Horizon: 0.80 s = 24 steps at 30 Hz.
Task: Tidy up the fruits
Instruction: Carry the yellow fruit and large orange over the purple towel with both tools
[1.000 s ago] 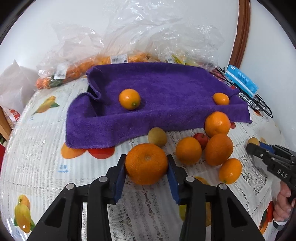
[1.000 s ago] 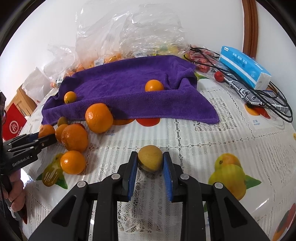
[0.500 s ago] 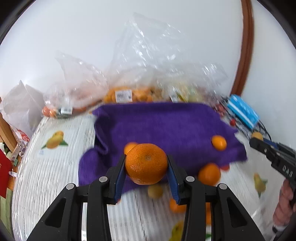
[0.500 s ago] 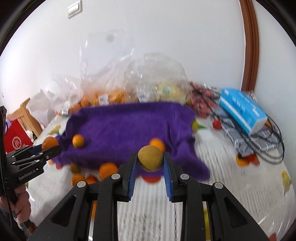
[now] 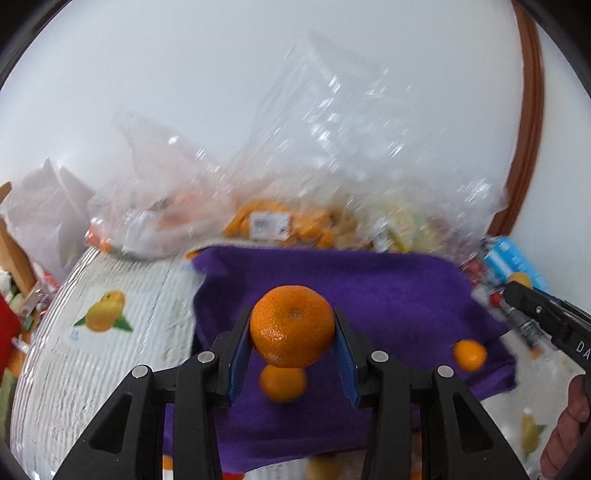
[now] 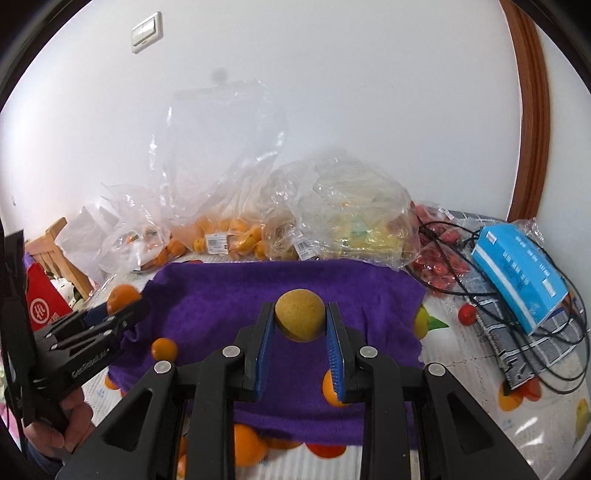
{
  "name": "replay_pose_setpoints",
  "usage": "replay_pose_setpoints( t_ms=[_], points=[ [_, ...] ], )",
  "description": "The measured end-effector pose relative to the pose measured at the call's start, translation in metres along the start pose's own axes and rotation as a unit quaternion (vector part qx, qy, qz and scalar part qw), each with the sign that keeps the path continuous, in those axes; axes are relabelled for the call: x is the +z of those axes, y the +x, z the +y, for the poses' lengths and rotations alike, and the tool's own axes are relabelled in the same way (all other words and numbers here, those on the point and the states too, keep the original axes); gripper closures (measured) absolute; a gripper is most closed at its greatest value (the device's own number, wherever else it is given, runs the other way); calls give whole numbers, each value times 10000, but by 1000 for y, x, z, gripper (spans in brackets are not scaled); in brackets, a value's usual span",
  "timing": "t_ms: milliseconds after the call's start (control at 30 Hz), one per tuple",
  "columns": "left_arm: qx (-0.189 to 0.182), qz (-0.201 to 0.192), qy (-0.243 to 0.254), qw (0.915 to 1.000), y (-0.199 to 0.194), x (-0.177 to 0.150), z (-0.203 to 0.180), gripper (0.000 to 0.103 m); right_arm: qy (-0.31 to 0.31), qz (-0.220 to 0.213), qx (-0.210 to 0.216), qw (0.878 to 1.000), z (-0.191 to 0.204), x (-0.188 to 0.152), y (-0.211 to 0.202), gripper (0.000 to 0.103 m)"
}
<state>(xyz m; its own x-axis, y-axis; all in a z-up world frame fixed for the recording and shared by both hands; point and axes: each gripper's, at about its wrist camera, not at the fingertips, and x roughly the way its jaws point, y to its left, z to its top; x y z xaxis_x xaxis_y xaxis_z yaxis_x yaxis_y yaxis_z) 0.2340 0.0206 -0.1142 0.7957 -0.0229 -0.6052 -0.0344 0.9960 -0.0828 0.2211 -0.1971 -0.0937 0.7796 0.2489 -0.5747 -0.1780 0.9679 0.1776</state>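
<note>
Gripping a mandarin (image 5: 291,326), left gripper (image 5: 292,334) hangs above purple towel (image 5: 388,295); right gripper (image 6: 300,325) clamps a yellow-brown fruit (image 6: 300,319), kind unclear. Bagged fruit (image 5: 273,221) behind is blurred.

- Blue tissue box (image 6: 519,275): lies at the right of the table, on a checked cloth (image 6: 513,354).
- Black cables (image 6: 554,365): loop over the checked cloth and around the box.
- Wall switch (image 6: 146,32): mounted high on the white wall.
- Brown door frame (image 6: 532,122): runs up the right edge.
- Wooden chair (image 6: 55,254): stands at the far left, beside a red bag (image 6: 42,306).
- Printed tablecloth (image 5: 110,332): white, with fruit motifs.
</note>
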Motion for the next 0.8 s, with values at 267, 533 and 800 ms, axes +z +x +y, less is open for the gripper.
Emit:
replay_pose_setpoints(
  t_ms=[267, 533, 800],
  points=[
    [6, 36, 6, 10000, 3, -8, 1, 63, -36, 377, 87, 9992, -8, -27, 34, 76],
    [-77, 61, 12, 10000, 7, -11, -1, 63, -80, 164, 7, 9998, -10, -30, 32, 76],
    [-23, 81, 43, 10000, 10, -12, -2, 63, -37, 138, 7, 9999, -13, -30, 32, 76]
  ],
)
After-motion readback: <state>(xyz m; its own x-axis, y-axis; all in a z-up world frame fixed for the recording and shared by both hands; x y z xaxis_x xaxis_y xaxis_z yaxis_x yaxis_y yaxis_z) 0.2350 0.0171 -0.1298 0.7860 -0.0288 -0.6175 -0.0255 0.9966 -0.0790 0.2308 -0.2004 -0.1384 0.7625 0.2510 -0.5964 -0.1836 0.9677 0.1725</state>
